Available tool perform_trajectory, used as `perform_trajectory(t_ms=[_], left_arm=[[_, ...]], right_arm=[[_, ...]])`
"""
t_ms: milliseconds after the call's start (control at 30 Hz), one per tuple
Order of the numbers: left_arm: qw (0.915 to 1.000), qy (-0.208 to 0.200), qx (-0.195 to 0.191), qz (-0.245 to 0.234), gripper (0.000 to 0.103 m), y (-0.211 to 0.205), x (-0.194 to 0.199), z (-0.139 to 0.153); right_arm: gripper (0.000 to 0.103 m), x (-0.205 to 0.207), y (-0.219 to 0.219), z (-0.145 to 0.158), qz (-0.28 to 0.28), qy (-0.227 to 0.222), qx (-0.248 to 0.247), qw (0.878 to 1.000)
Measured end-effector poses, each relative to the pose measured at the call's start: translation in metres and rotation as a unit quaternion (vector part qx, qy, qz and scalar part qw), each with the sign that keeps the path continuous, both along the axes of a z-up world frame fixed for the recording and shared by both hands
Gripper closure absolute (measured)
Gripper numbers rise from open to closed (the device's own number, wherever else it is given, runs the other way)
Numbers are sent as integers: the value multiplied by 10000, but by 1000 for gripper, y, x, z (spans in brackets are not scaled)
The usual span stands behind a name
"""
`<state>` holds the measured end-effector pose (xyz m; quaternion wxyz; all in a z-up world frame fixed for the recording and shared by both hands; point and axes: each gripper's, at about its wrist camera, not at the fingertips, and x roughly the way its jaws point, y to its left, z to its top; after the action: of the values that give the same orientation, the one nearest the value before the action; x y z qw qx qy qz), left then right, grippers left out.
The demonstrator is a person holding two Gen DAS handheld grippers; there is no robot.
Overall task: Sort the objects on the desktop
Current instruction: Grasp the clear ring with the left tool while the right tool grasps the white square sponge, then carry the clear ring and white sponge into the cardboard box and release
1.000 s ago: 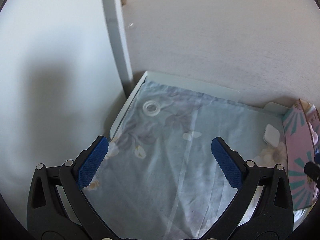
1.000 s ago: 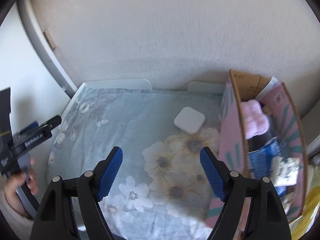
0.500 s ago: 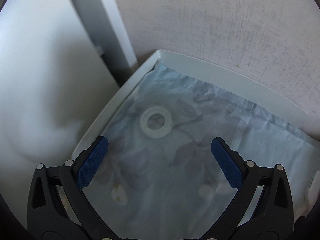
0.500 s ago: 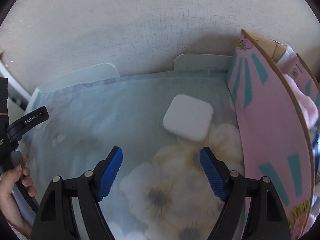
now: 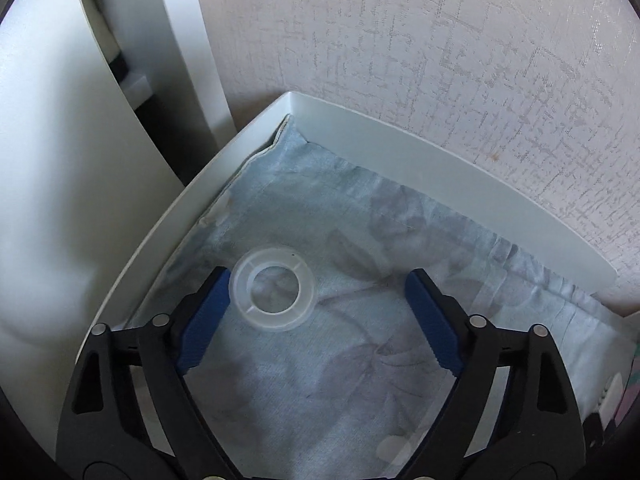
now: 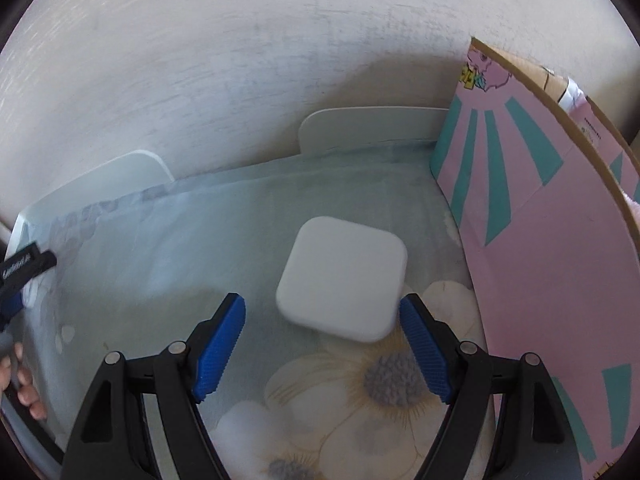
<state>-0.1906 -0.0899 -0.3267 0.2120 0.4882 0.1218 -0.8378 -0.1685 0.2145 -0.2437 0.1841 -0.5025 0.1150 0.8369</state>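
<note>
Left gripper [image 5: 316,312]: its blue-padded jaws are being held wide apart, low over the cloth, with nothing clamped between them.
Translucent plastic ring [image 5: 274,289]: it is lying flat on the pale blue floral cloth [image 5: 360,380], between the two jaws and close against the left one; whether the pad is touching its rim cannot be told.
Cloth: it is lying spread inside a white raised-edge tray [image 5: 400,138], near whose far left corner the ring is sitting.
Right gripper [image 6: 322,350]: its blue-padded jaws are being held apart, gripping nothing.
White rounded-square flat box [image 6: 342,278]: it is lying flat on the cloth [image 6: 160,240] just ahead of the jaws, its near right corner being close to the right pad.
Pink and teal cardboard box [image 6: 532,264]: it is standing upright just right of the white box, against the textured wall [image 6: 240,60].
Left edge of the right view: the left gripper's black body [image 6: 20,270] and the fingers [image 6: 24,388] holding it are being shown.
</note>
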Motion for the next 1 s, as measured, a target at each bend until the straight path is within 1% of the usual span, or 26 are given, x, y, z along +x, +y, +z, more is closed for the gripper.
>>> perform_trajectory(t_ms=[100,133,167,200,233,267,333,467,500,567,733,800,900,967,1000], left_arm=[[10000,44,25,-67,25,0,5,1],[9999,69,13,-72,30,0,7,2],[9999,92,4,-71,36,0,10,3],[9999,105,1,-72,40,0,11,4],[9999,123,-4,-77,48,-1,13,5],[9999,133,-3,-81,56,-1,14,5],[9998,170,62,-80,63,-4,18,7],[9994,236,178,-165,63,-4,24,9],[9990,314,230,-211,63,-3,27,11],[9987,367,232,-257,63,-1,31,14],[9976,481,337,-371,63,5,42,27],[9969,549,369,-436,63,9,48,35],[9954,621,463,-564,63,16,56,47],[9939,638,519,-739,63,26,61,60],[9928,574,510,-921,63,36,62,68]], right_arm=[[27,-2,3,-1,-49,71,42,10000],[28,-2,3,0,-55,94,38,9999],[35,-2,3,0,-65,130,57,9999],[39,-2,3,1,-59,144,86,9998],[42,-2,3,1,-25,157,97,9998],[42,-3,3,2,11,182,44,9998],[43,-3,3,2,63,225,1,9997],[43,-3,2,5,154,292,-20,9995],[43,-3,1,6,178,310,-27,9994],[43,-3,-1,7,255,318,-21,9992],[43,-3,-12,14,579,326,146,9977],[43,-1,-16,21,687,379,140,9968],[43,2,-21,40,911,477,76,9947],[43,2,-24,50,1124,463,-77,9926],[43,3,-26,57,1219,459,-109,9914]])
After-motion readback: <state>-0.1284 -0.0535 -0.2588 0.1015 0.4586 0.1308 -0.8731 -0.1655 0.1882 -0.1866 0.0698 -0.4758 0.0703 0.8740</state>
